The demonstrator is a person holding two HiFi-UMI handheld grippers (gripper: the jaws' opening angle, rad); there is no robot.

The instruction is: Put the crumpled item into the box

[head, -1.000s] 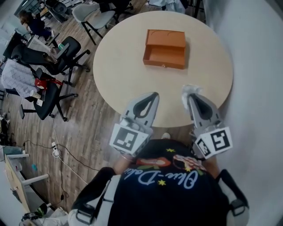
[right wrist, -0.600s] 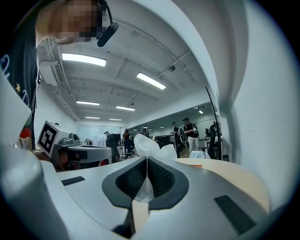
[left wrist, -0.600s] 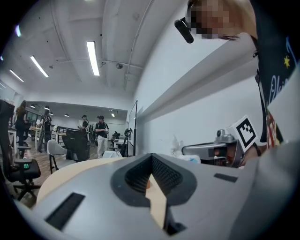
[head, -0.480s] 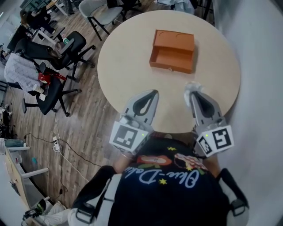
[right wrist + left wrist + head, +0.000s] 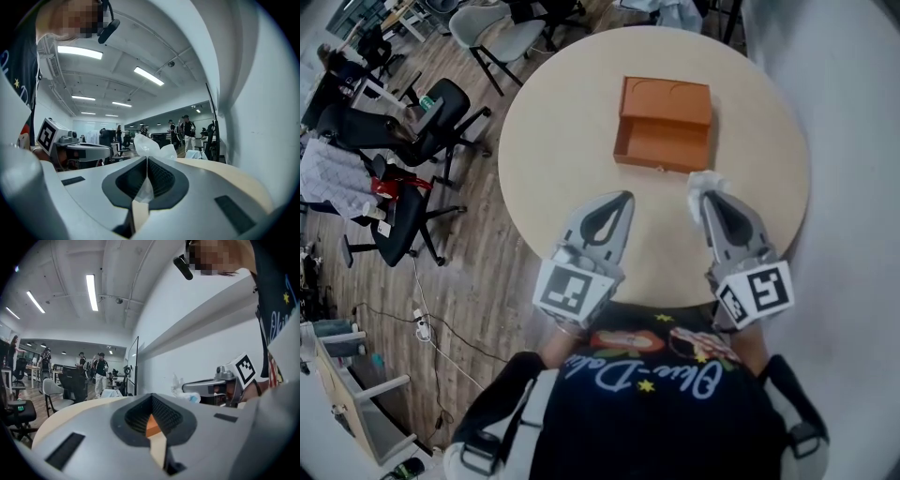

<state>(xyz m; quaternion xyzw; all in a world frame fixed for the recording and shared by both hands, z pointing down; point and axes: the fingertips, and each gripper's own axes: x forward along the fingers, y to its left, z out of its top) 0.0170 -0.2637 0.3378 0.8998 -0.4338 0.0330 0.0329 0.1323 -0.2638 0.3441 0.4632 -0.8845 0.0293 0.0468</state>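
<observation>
An open orange box [image 5: 664, 124] lies on the round beige table [image 5: 553, 141], its lid folded back on the far side. My right gripper [image 5: 709, 199] hovers just near of the box's right front corner, shut on a crumpled white item [image 5: 704, 183] that sticks out past its tips. The right gripper view shows the crumpled item [image 5: 151, 146] bulging above the closed jaws. Left of it, my left gripper [image 5: 619, 202] is shut with nothing in it over the table's near part. Through its jaws a sliver of the orange box [image 5: 153, 424] shows.
Black office chairs [image 5: 412, 141] stand on the wood floor left of the table, and a grey chair [image 5: 492, 28] at the far left. A white wall [image 5: 853, 141] runs close along the table's right side. Several people stand far off in the office [image 5: 89, 366].
Both grippers stay in much the same place in the head view while the box has drawn a little closer to the right gripper's tips. The crumpled item stays held.
</observation>
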